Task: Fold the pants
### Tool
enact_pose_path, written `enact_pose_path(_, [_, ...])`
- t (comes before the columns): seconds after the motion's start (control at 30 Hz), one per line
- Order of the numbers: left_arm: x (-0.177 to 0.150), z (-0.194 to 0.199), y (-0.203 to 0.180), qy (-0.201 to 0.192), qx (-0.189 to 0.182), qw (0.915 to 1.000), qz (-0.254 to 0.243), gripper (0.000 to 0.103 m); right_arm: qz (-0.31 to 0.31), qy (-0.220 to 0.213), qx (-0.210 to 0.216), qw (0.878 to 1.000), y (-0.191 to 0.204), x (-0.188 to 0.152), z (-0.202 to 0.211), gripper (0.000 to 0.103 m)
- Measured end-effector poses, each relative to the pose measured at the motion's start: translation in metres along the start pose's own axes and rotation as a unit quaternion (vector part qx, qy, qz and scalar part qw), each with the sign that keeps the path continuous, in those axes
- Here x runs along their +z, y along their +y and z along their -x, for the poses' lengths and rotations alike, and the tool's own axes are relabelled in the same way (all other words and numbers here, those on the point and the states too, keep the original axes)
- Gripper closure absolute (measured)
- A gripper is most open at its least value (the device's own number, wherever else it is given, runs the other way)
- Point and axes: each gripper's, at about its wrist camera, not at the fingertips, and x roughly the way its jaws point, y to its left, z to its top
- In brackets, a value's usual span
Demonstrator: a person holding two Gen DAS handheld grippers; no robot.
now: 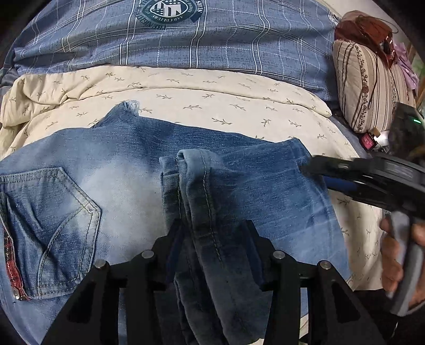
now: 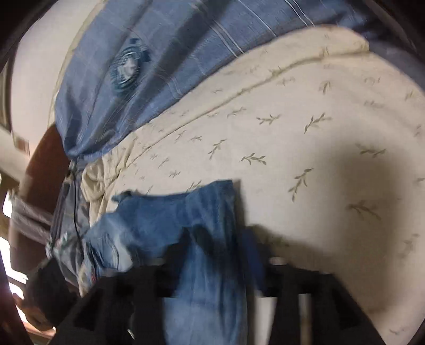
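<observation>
The pants are one pair of faded blue jeans, washed nearly white across the seat and darker toward the edges. They lie spread over the lower half of the left wrist view, on a cream quilt printed with small olive sprigs. One back pocket with pale double stitching sits at the lower left of that frame, a strip of red trim along its left edge. A frayed tear shows at the upper edge of the denim, left of centre.

A bunched, folded length of the denim with a stitched seam rises up the middle of the left wrist view, and the left gripper is clamped on it, its two black fingers pressing either side of the fold at bottom centre. At the right edge of the same frame the right gripper reaches in from the side; its tip meets the right corner of the jeans, with a hand visible on its handle at lower right. In the blurred right wrist view, a strip of denim runs up between the two fingers, which are closed on it, at bottom centre.

Two grippers, one pair of jeans and one quilt are visible. Behind the quilt, across the top of both views, lies a blue plaid cover bearing a round green emblem. A striped beige cushion stands at the upper right of the left wrist view, with a reddish-brown item on top of it.
</observation>
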Motion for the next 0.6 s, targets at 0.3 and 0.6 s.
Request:
enact_pose_path(0.3, [0.0,0.0,0.001,0.001,-0.002,1.0,0.004,0.057,0.0,0.037,0.057,0.998,-0.001,-0.061,0.028,0.042])
enact_pose_path(0.6, [-0.001,0.001,0.001,-0.005,-0.002,1.0,0.002,0.057,0.078,0.019,-0.003,0.997,0.036,-0.068,0.031,0.092])
